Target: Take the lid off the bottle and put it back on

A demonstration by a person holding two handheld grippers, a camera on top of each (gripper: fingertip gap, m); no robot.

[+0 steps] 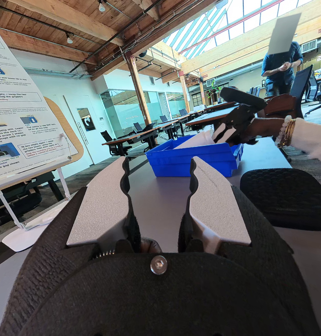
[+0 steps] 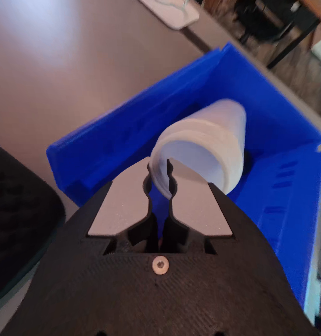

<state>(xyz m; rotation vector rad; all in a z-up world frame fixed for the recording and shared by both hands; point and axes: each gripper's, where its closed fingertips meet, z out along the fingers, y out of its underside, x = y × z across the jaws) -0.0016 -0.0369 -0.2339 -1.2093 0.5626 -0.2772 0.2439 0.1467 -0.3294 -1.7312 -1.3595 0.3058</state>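
A white bottle [image 2: 207, 145] with an open threaded neck and no lid on it lies tilted in a blue bin [image 2: 110, 145]. My right gripper [image 2: 158, 161] is shut on the bottle's rim, one finger inside the neck and one outside. In the left wrist view the bottle [image 1: 194, 141] leans up out of the bin [image 1: 188, 161], with the right gripper [image 1: 217, 139] at its upper end. My left gripper [image 1: 159, 161] is open and empty, above the grey table [image 1: 156, 205] in front of the bin. No lid shows in either view.
A black textured pad [image 1: 286, 198] lies on the table right of my left gripper and also shows in the right wrist view [image 2: 19, 209]. An instruction board on a white stand [image 1: 25, 116] stands at the left. A person [image 1: 281, 71] stands far behind, among desks and chairs. The grippers' ends are close to 35 cm from one another.
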